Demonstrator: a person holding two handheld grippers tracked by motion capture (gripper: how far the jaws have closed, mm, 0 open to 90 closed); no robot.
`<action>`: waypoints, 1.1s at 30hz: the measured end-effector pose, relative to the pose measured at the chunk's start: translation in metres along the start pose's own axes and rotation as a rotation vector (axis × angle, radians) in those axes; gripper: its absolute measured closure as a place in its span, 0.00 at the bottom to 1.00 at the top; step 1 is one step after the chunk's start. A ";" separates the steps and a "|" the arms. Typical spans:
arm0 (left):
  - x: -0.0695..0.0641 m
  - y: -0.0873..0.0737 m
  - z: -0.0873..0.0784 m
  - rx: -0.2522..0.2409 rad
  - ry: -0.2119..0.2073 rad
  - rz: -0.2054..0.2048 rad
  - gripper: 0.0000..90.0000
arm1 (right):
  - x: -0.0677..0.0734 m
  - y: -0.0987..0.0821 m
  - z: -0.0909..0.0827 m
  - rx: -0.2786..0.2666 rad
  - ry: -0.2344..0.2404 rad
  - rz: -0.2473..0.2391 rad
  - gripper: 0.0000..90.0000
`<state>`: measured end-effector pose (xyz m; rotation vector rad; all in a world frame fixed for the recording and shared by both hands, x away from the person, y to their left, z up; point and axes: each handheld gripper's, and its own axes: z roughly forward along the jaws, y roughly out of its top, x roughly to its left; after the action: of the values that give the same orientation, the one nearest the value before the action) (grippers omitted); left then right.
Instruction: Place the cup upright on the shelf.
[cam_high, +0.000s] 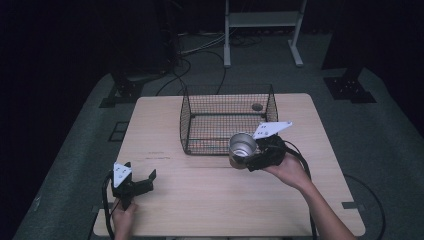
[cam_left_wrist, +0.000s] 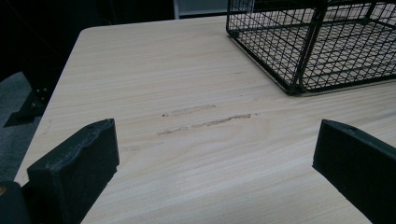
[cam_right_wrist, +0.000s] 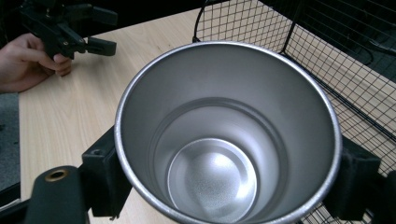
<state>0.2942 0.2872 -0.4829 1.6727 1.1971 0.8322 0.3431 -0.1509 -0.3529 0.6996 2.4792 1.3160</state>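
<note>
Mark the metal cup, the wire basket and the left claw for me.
metal cup (cam_right_wrist: 212, 179): right gripper view, inner bottom of the cup.
wire basket (cam_high: 186, 120): high view, its left mesh wall.
left claw (cam_high: 140, 177): high view, midway between the open jaw tips.

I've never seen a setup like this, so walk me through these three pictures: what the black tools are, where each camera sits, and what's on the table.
A person holds a handheld two-jaw gripper in each hand; there is no robot arm. The high view looks down on the wooden table. The other two cameras ride on the grippers. The right gripper clamps an empty steel cup beside a black wire basket. The left gripper sits near the table's front left corner, its jaws wide apart with nothing between them.
</note>
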 end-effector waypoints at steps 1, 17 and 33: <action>0.000 0.000 0.000 -0.003 0.000 0.000 0.00 | -0.001 0.001 0.000 0.001 0.001 -0.002 0.20; -0.001 0.000 0.000 -0.006 -0.003 0.004 0.00 | -0.018 0.034 0.009 0.023 -0.016 -0.010 0.20; 0.000 0.000 0.000 -0.011 -0.004 0.007 0.00 | -0.040 0.057 0.027 0.049 -0.049 0.003 0.20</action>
<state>0.2944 0.2867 -0.4835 1.6705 1.1821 0.8379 0.4056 -0.1253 -0.3211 0.7382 2.4798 1.2283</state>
